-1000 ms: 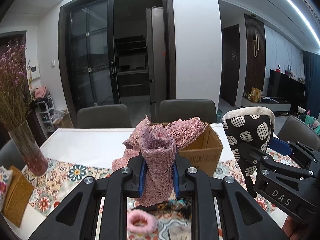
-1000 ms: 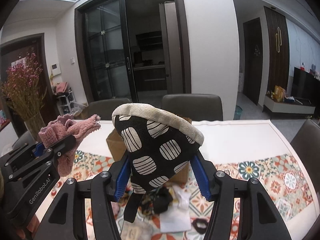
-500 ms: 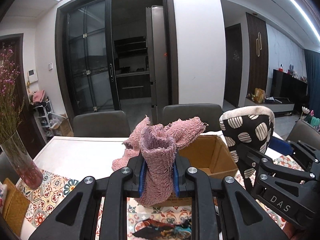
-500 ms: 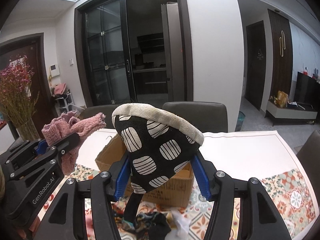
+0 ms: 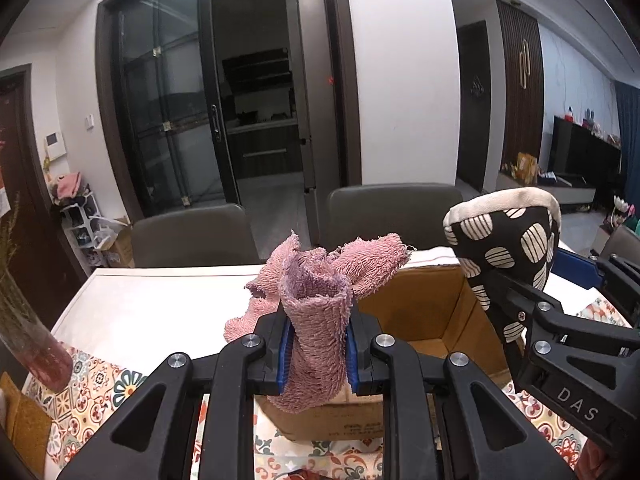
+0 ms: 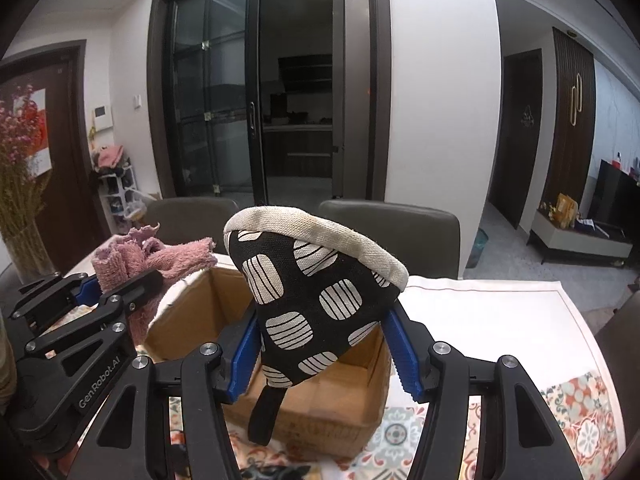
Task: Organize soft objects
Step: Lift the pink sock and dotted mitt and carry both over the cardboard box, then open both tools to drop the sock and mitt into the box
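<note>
My left gripper [image 5: 318, 344] is shut on a pink fluffy towel [image 5: 320, 292], held at the near left edge of an open cardboard box [image 5: 424, 308]. My right gripper [image 6: 324, 344] is shut on a black oven mitt with white striped spots and a beige cuff [image 6: 316, 280], held over the box's [image 6: 192, 312] open top. The right gripper with the mitt [image 5: 508, 248] shows at the right of the left wrist view. The left gripper with the towel [image 6: 132, 256] shows at the left of the right wrist view.
The box stands on a white table [image 5: 160, 296] with a patterned floral runner [image 5: 92, 392]. A glass vase of dried flowers [image 5: 28, 336] stands at the left. Grey chairs [image 5: 192, 232] line the far side. Dark fabric items [image 6: 276, 470] lie in front of the box.
Both grippers have moved forward toward the box with their loads; the box is now closer and directly under the mitt and towel. The items in front of the box have dropped out of view.
</note>
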